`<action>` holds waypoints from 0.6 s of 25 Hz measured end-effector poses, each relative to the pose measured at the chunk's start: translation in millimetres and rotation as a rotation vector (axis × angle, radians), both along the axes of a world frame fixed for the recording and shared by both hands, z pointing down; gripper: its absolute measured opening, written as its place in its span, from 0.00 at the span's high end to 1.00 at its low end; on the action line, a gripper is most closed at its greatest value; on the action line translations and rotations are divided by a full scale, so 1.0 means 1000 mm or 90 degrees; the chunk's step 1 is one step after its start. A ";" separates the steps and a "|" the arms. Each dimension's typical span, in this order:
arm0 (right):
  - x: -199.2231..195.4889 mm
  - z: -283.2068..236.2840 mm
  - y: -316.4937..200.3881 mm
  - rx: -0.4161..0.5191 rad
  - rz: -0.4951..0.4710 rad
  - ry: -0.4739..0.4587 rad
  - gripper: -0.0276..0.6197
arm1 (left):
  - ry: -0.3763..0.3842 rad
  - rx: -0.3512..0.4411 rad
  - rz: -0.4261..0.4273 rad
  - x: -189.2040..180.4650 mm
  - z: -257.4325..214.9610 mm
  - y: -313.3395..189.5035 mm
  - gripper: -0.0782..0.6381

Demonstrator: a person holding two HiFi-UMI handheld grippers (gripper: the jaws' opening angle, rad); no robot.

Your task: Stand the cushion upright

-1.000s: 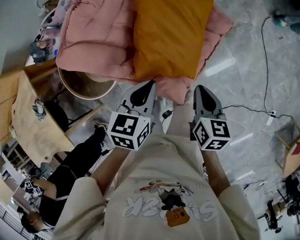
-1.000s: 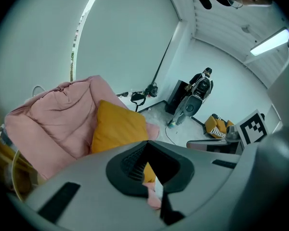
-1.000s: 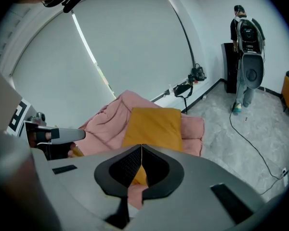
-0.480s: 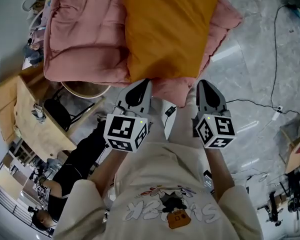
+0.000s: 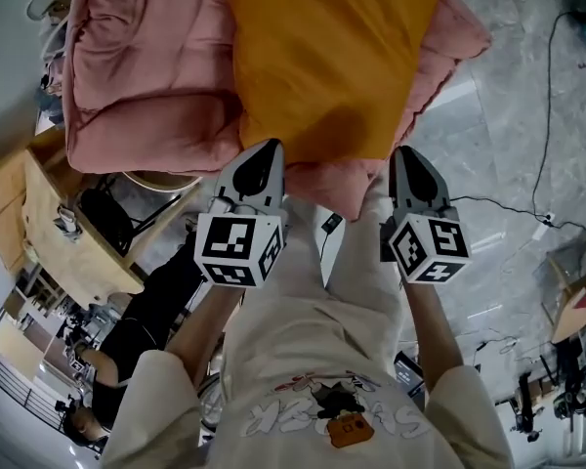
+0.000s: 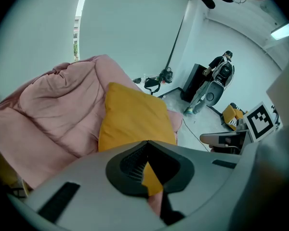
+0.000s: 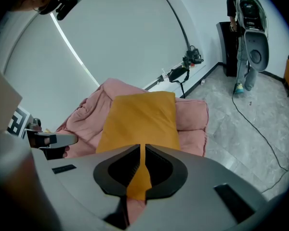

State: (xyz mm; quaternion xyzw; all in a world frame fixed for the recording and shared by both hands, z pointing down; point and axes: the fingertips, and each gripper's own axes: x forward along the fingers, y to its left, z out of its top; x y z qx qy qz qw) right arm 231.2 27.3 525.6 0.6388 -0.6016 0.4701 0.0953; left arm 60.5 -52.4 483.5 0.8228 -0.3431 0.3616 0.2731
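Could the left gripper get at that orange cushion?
Probably yes: the left gripper, jaws shut, points at the orange cushion with nothing between them, though it must open to grasp.

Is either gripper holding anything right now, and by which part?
Nothing is held: left gripper and right gripper are both shut and empty, pointing at the orange cushion.

One orange cushion [image 5: 327, 57], top centre of the head view, on one pink padded seat [image 5: 146, 76]. Two grippers, left gripper [image 5: 269, 147] and right gripper [image 5: 407, 150]; two marker cubes, one apiece [image 5: 239, 250] [image 5: 428, 249]. One wooden table [image 5: 49, 233] at left edge; one black cable [image 5: 547, 96] traced down the right edge; one seated person [image 5: 127, 340] lower left, one standing person [image 6: 216, 81] upper right of the left gripper view.
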 end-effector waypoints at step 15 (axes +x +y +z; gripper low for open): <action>0.001 0.072 -0.046 -0.035 -0.016 -0.098 0.35 | 0.000 -0.042 -0.049 -0.003 0.041 -0.032 0.42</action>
